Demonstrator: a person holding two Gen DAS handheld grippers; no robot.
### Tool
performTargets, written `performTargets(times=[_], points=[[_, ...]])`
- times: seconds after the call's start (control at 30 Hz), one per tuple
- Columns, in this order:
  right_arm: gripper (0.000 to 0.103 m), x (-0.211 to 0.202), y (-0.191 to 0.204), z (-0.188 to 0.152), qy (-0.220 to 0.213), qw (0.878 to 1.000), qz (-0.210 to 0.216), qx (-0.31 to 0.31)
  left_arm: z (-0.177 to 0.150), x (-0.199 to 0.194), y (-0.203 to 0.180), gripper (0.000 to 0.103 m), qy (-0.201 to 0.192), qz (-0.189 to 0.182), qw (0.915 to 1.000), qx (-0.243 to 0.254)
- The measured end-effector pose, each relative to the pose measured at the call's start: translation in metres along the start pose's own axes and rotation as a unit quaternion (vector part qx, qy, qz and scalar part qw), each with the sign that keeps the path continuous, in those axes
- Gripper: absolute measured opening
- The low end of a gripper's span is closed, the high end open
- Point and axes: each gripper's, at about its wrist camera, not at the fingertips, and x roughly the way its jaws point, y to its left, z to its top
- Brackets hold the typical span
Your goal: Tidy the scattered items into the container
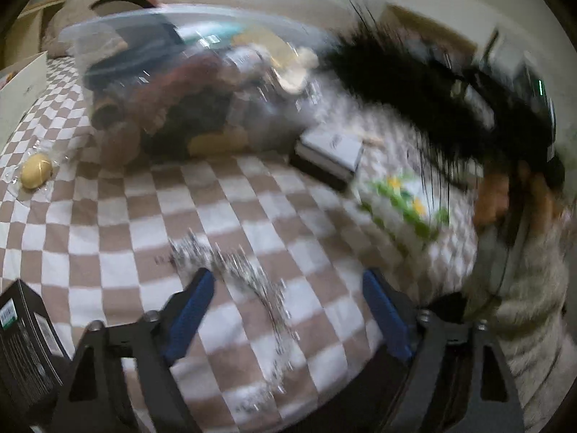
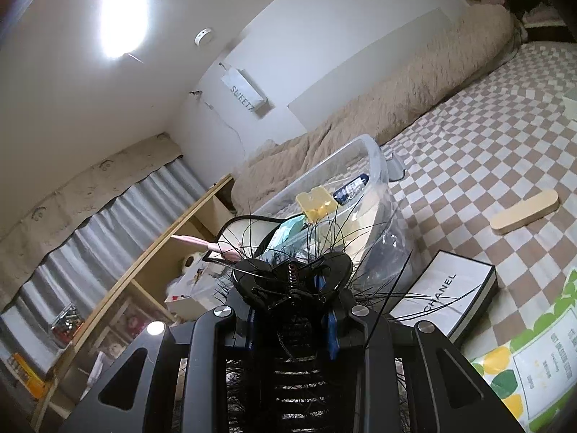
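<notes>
Checkered bedspread point(image 1: 252, 198); clear bin point(image 2: 375, 166) crammed with mixed items; CHANEL box point(image 2: 447, 292) beside; SWEET sign point(image 2: 243, 95) on wall; left gripper point(image 1: 285, 288) apart, empty; right gripper point(image 2: 292, 303) clamped on black feathered hair claw point(image 2: 292, 270)

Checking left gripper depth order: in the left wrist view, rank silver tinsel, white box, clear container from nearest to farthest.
1. Silver tinsel, lying between the open left gripper fingers.
2. White box, ahead, slightly right.
3. Clear container, farthest, upper left.

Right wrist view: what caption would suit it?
Right gripper clamps a black feathered hair claw before the clear container on a checkered bed.
</notes>
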Motion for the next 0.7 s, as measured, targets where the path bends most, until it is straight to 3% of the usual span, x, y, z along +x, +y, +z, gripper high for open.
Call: performTargets(times=[0.07,0.23,0.3,0.33,0.53,0.7], points=[[0.029,-0.001,-0.002,0.0,0.001,1.0,0.005,0.003,-0.007,0.01,-0.009,0.06,0.023,0.005,0.9997,0.01],[0.029,-0.005,-0.006,0.0,0.0,1.0,0.011,0.013,-0.022,0.048,-0.02,0.051,0.08,0.045,0.995,0.039],[0.029,-0.005,-0.007,-0.001,0.0,1.0,0.009,0.012,-0.025,0.058,-0.015,0.032,0.097,0.055,0.9931,0.036],[0.029,-0.005,-0.007,-0.001,0.001,1.0,0.008,0.011,-0.025,0.062,-0.012,0.03,0.102,0.056,0.9927,0.034],[0.029,-0.004,-0.014,-0.002,0.005,1.0,0.013,0.025,-0.005,0.064,0.003,0.018,0.099,0.001,0.995,-0.005],[0.029,-0.009,-0.016,-0.001,-0.003,1.0,0.01,0.023,0.028,0.068,0.0,0.008,0.073,-0.001,0.9974,0.005]])
